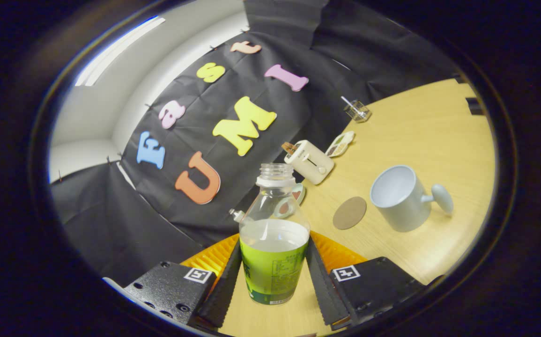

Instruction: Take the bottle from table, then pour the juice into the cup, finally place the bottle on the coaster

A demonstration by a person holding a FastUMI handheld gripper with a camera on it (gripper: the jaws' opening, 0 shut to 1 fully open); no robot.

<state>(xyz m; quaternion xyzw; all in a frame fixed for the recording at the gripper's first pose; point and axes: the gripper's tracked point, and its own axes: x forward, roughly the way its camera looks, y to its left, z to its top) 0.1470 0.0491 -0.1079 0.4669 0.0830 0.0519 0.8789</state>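
A: We have the hand-held gripper (272,274) clamped on the bottle (274,243), both fingers (226,285) pressing its labelled lower half. It looks uncapped, with juice up to the shoulder.

B: Then any tilt on the way could spill it over the bench (420,121) before we reach the cup.

A: Beyond the fingers lies the coaster (349,212); the cup (399,197) is just beside it.

B: A loose grip could let the bottle slip while pouring.
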